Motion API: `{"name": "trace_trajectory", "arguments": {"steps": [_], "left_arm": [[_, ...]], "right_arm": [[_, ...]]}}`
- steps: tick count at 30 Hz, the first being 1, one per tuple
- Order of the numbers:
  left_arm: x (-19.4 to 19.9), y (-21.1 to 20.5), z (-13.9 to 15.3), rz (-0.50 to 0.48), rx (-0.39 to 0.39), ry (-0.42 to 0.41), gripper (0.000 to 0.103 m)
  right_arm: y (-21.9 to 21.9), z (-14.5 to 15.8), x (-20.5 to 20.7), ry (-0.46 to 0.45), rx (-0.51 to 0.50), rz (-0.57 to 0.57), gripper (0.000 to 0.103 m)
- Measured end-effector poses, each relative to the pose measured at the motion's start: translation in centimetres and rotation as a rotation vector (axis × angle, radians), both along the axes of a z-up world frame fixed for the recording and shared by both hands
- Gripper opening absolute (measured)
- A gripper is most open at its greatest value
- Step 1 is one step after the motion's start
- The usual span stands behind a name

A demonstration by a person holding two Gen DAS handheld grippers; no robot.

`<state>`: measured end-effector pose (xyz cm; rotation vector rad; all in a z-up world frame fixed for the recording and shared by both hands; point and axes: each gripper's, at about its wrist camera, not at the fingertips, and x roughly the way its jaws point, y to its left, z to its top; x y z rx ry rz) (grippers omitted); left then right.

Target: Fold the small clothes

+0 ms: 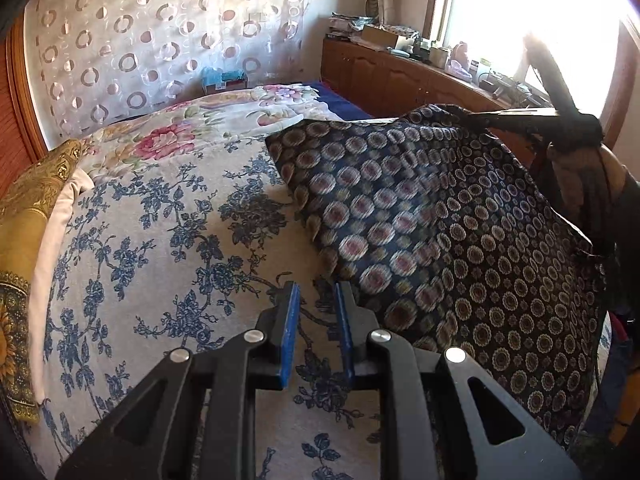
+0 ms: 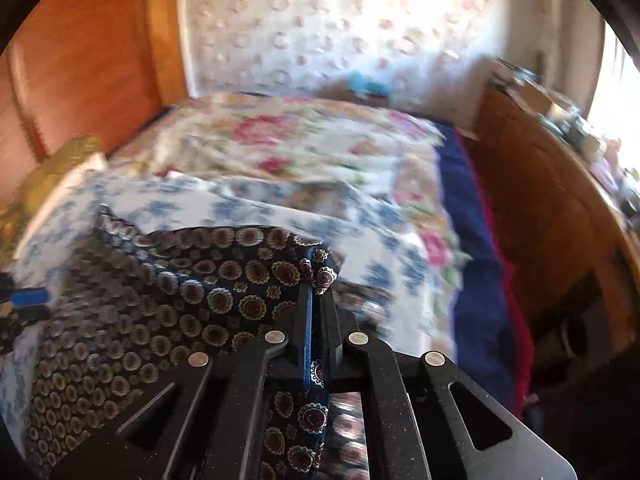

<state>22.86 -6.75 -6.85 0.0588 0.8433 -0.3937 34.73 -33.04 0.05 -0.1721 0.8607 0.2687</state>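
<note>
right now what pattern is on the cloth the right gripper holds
Dark navy cloth with round floral medallions in cream and maroon, clearest in the right wrist view.

Black claw (image 1: 316,300) arms, blue pads (image 1: 291,332), silver rivets (image 1: 254,336)

No readable writing shows anywhere in either view. The clutter on the far cabinet (image 1: 404,76) is too small and blurred to make out.

Daylight floods in from the window (image 1: 532,20) at my upper right, blown out to white glare. My right view is motion-blurred, bed (image 2: 280,152) smeared; both views bend and darken at the corners.
</note>
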Motion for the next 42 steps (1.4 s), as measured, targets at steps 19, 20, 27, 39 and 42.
{"name": "trace_trajectory", "arguments": {"steps": [19,20,27,39,42], "left_arm": [[-5.5,-1.0,1.8,-0.001,-0.009,-0.055,0.017],[-5.9,-1.2,1.7,-0.003,-0.006,-0.054,0.017],[-8.4,-2.0,1.1,-0.018,-0.006,-0.029,0.017],[-11.8,-3.3,-0.5,-0.038,0.008,0.027,0.017],[-12.1,-3.3,-0.9,-0.042,0.002,0.04,0.017]], "right_arm": [[-2.1,1.6,-10.0,-0.029,0.016,0.008,0.075],[-2.2,1.5,-10.9,-0.03,0.013,0.007,0.075],[-3.0,0.3,-16.3,-0.019,0.013,-0.02,0.075],[-3.4,-3.0,-20.7,0.004,-0.034,-0.103,0.075],[-4.8,-3.7,-21.1,0.022,0.021,-0.129,0.075]]}}
